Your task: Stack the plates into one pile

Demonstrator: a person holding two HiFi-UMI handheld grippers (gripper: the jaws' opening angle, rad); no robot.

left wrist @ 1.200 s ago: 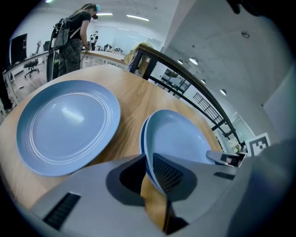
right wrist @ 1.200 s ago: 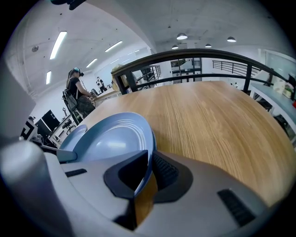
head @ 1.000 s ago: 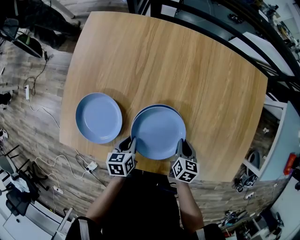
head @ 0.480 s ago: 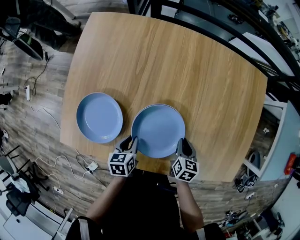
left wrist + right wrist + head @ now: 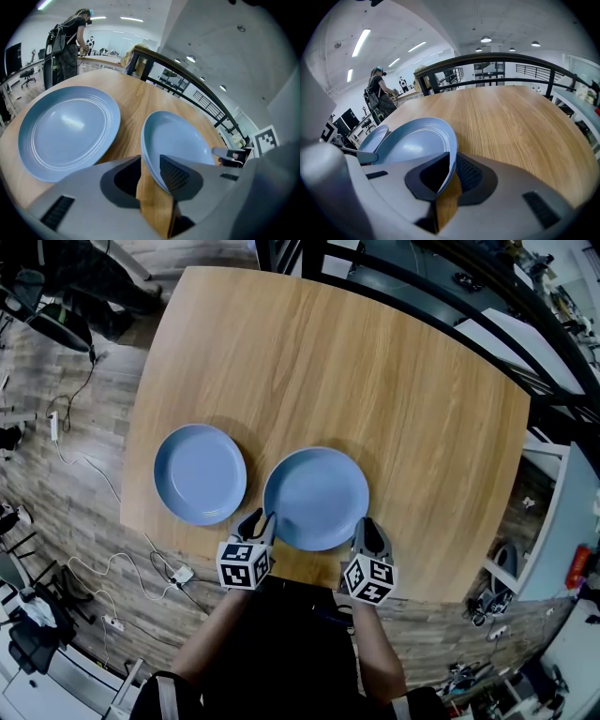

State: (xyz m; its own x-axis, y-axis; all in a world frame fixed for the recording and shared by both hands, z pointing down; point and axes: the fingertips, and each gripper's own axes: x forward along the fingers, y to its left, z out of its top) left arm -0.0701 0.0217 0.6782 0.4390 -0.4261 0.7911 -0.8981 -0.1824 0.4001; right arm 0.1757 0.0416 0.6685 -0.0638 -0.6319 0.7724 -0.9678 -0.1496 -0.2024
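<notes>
Left gripper [image 5: 150,174] jaws have just been opening and stand apart, with the near rim of the blue plate pile [image 5: 316,498] between them, not clamped. Right gripper [image 5: 449,177] jaws likewise stand apart around that rim. The grippers sit at the pile's 7 and 5 o'clock. A single blue plate [image 5: 200,473] lies at the pile's 9 o'clock, just beside it, on the tabletop [image 5: 375,362].
</notes>
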